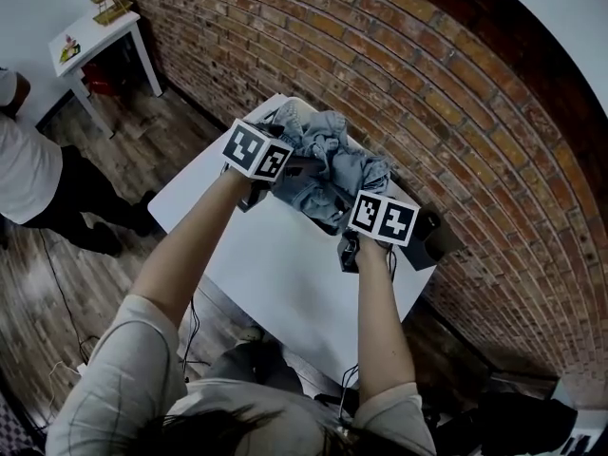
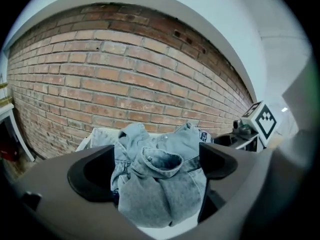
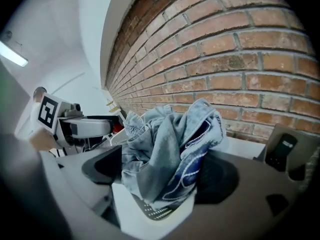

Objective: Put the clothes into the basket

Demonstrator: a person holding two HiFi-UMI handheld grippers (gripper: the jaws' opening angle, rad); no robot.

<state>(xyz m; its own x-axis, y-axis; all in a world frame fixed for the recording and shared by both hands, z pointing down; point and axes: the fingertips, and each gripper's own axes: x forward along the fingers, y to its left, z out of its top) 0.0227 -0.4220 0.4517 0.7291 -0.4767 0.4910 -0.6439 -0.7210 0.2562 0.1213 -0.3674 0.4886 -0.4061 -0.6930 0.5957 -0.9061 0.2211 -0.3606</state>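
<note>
A heap of pale blue denim clothes (image 1: 332, 160) lies piled in a white basket (image 1: 290, 104) at the far side of the white table. My left gripper (image 1: 309, 169) reaches in from the left, open, with the denim jacket (image 2: 160, 179) just ahead of its wide jaws and apart from the pads. My right gripper (image 1: 344, 218) comes from the right, open. In the right gripper view the denim (image 3: 165, 149) bulges up between the right gripper (image 3: 159, 173) jaws above the basket's perforated corner (image 3: 160, 209). I see neither pad pressing on the cloth.
The table (image 1: 275, 264) stands against a brick wall (image 1: 456, 93). A black object (image 1: 432, 240) sits on the table's right corner by the wall. A person (image 1: 28, 169) stands at the left, and a small white side table (image 1: 95, 31) is beyond them.
</note>
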